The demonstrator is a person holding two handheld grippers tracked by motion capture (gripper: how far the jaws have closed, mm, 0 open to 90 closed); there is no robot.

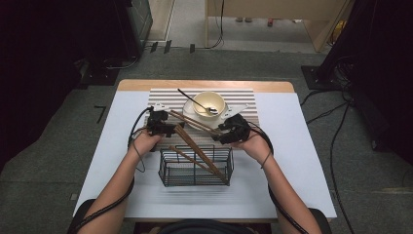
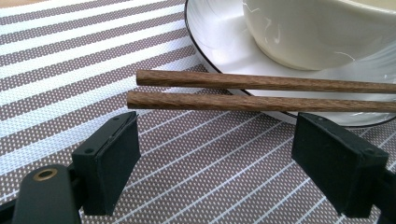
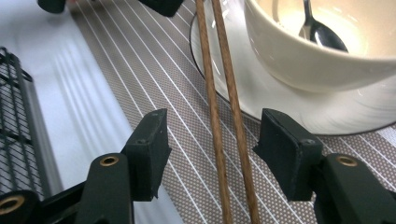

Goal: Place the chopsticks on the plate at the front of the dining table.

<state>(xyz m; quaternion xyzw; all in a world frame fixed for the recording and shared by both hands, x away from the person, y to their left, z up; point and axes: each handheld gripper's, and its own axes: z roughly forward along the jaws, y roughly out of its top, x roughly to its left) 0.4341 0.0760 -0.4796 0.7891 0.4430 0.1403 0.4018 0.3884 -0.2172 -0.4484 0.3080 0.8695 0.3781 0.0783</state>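
Two chopsticks (image 3: pixel 227 121), brown wood, lie side by side on the striped mat (image 2: pixel 70 60), passing between the jaws of my right gripper (image 3: pixel 210 140) and just ahead of the jaws of my left gripper (image 2: pixel 215 154).

Right jaws: spread, one pad on either side of the pair, neither touching the wood. Left jaws: spread wide, holding nothing, with the blunt ends of the sticks just beyond them.

Beside the sticks, past the right-hand pad: white saucer (image 3: pixel 280 107) carrying a cream cup (image 3: pixel 317 56) with a spoon (image 3: pixel 322 32) inside. Behind my hands: wire basket (image 1: pixel 196 168) with more chopsticks leaning in it.

Handling note, my judgement: I should lower the right pads to mat level, centre both sticks between them, and close evenly so neither rolls out. I keep the far pad off the saucer rim. The left jaws can take the blunt ends to keep the pair level.
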